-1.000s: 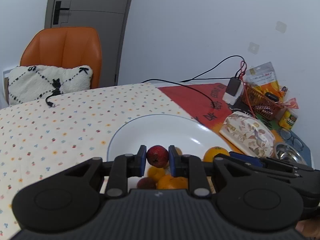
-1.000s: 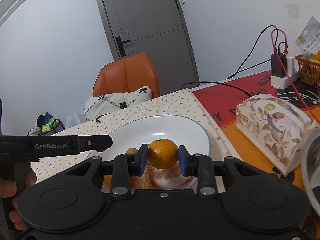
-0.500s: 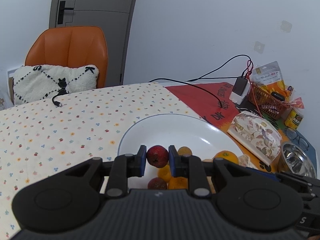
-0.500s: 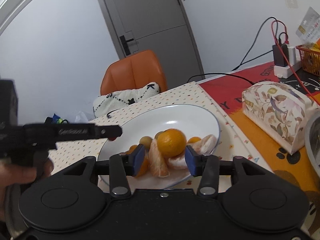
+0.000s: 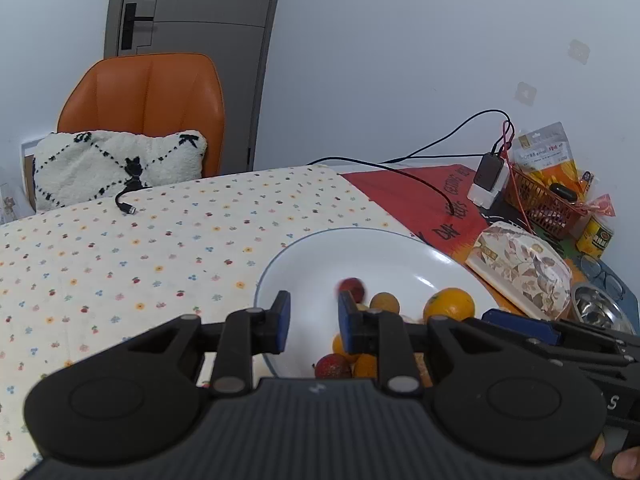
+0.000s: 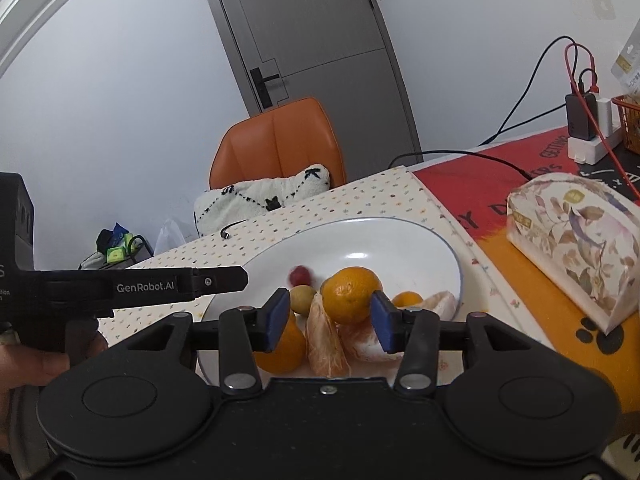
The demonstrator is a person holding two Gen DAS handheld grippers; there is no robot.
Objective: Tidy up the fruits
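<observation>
A white plate [image 5: 384, 252] on the spotted tablecloth holds fruit. My left gripper [image 5: 313, 322] is open over its near rim; a small red fruit [image 5: 352, 289], blurred, lies in the plate just past the fingers. A round orange [image 5: 449, 304], a small yellow-brown fruit [image 5: 384, 302] and another red fruit [image 5: 332, 366] lie beside it. In the right wrist view my right gripper [image 6: 330, 316] is open over the plate [image 6: 400, 240], with the orange [image 6: 352, 294] resting between the fingers. Peeled orange segments [image 6: 326, 340] lie below it. The red fruit [image 6: 300, 275] shows behind.
A floral tissue box [image 6: 572, 236] stands right of the plate. A steel bowl [image 5: 600, 312], glasses, a red basket [image 5: 540, 200] and a charger with cables [image 5: 490, 178] are at the far right. An orange chair [image 5: 148, 108] with a cushion stands behind the table.
My left gripper opened and let the red fruit fall into the plate. My right gripper opened earlier, released the orange onto the pile, and has widened slightly.
</observation>
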